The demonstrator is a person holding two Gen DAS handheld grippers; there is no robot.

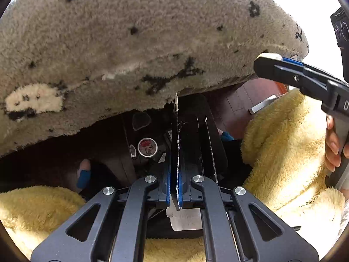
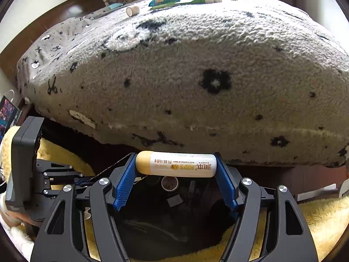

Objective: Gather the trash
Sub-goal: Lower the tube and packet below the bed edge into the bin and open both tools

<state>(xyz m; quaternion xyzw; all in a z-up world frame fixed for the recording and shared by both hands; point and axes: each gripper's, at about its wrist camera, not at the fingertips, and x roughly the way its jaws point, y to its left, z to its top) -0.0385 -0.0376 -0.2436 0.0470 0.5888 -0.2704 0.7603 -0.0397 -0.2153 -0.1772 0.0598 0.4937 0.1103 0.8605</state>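
Observation:
My right gripper (image 2: 175, 166) is shut end to end on a white and yellow lip balm tube (image 2: 175, 167) and holds it crosswise above a dark bag opening (image 2: 170, 218). It also shows in the left wrist view (image 1: 268, 62) at the upper right, with the tube's tip (image 1: 267, 55) at its end. My left gripper (image 1: 173, 174) is shut on the thin edge of the black bag (image 1: 175, 144), holding it upright. Inside the bag lie a round red and white lid (image 1: 147, 147) and other dark scraps.
A bed with a grey fleece blanket (image 2: 196, 76) fills the view ahead. On its far end lie a small cardboard roll (image 2: 132, 11) and green wrappers (image 2: 174, 0). Yellow fleece sleeves (image 1: 283, 148) sit on both sides. Wooden floor (image 1: 250, 96) shows below the bed.

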